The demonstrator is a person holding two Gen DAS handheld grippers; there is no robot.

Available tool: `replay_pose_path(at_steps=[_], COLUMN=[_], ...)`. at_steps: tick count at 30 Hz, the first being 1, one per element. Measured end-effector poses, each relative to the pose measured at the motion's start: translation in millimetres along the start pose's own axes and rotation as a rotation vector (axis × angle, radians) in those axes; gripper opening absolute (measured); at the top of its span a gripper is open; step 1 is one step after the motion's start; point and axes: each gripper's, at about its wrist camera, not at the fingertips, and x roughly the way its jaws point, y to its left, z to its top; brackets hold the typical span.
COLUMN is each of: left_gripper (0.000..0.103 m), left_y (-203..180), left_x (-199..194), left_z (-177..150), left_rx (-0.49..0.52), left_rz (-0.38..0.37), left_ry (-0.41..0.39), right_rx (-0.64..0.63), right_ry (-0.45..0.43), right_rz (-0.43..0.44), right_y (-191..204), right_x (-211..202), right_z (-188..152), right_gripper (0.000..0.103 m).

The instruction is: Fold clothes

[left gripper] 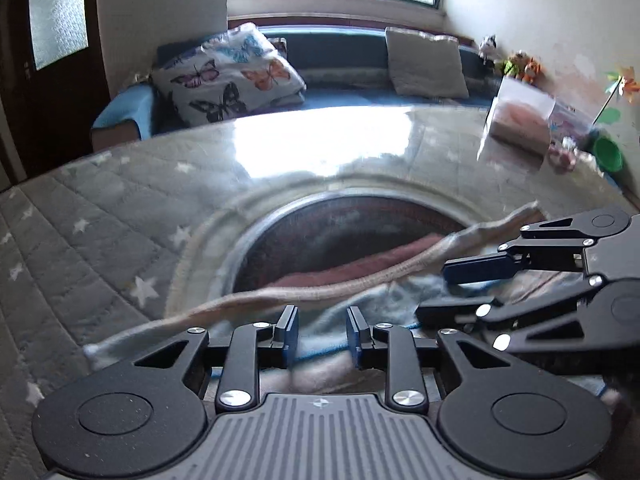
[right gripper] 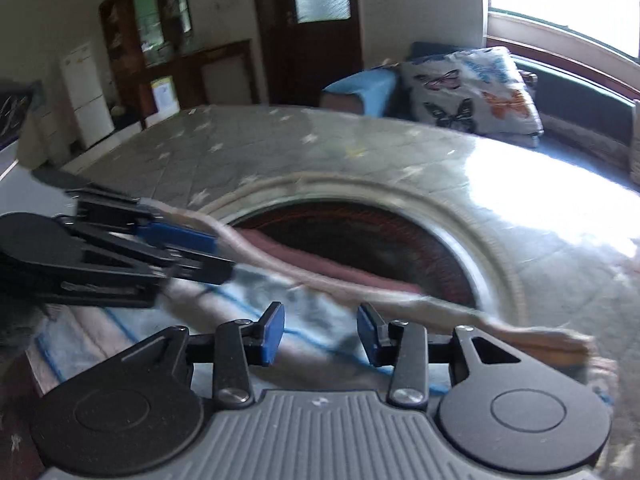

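A folded garment (left gripper: 256, 300) lies on the table, light blue with thin blue lines, a thick beige edge and a maroon layer behind it. My left gripper (left gripper: 322, 336) hovers just over it, jaws apart, the pads pressing on nothing. My right gripper (left gripper: 456, 290) comes in from the right with its fingers parted over the same cloth. In the right wrist view the garment (right gripper: 360, 292) runs across the middle. There my right gripper (right gripper: 320, 336) stands open above the striped fabric, and the left gripper (right gripper: 204, 254) sits at the left beside the beige edge.
The table (left gripper: 100, 216) has a grey quilted star cover and a dark round recess (left gripper: 360, 232) at its centre. A clear plastic box (left gripper: 520, 120) and a green bowl (left gripper: 608, 154) stand far right. Behind are a butterfly pillow (left gripper: 232, 72) and a sofa.
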Motion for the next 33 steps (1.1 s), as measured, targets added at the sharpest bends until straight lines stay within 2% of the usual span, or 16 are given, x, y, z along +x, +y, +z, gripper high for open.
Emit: replay_pose_path(at_steps=[5, 9, 12, 14, 20, 23, 28, 33], left_gripper=[0.030, 0.031, 0.037, 0.037, 0.037, 0.037, 0.037, 0.037], left_y=[0, 2, 5, 8, 25, 40, 68, 78], left_x=[0, -4, -12, -17, -33, -40, -44, -54], left_z=[-6, -10, -13, -16, -27, -32, -39, -39], left_rx=[0.015, 0.005, -0.010, -0.023, -0.076, -0.110, -0.174, -0.201], left_rz=[0.010, 0.015, 0.020, 0.026, 0.054, 0.081, 0.137, 0.155], left_ry=[-0.020, -0.033, -0.051, -0.058, -0.079, -0.085, -0.081, -0.099], right_rx=[-0.072, -0.036, 0.013, 0.046, 0.148, 0.182, 0.184, 0.164], right_ry=[0.013, 0.008, -0.005, -0.012, -0.032, -0.038, -0.034, -0.036], right_rz=[-0.011, -0.026, -0.036, -0.052, -0.171, -0.188, -0.185, -0.194], right_y=[15, 4, -11, -21, -62, -79, -83, -77], right_x=[5, -5, -16, -22, -37, -41, -40, -46], right_z=[-6, -14, -19, -22, -30, -33, -32, -32], right_gripper=[0.044, 0.046, 0.046, 0.047, 0.047, 0.047, 0.047, 0.048])
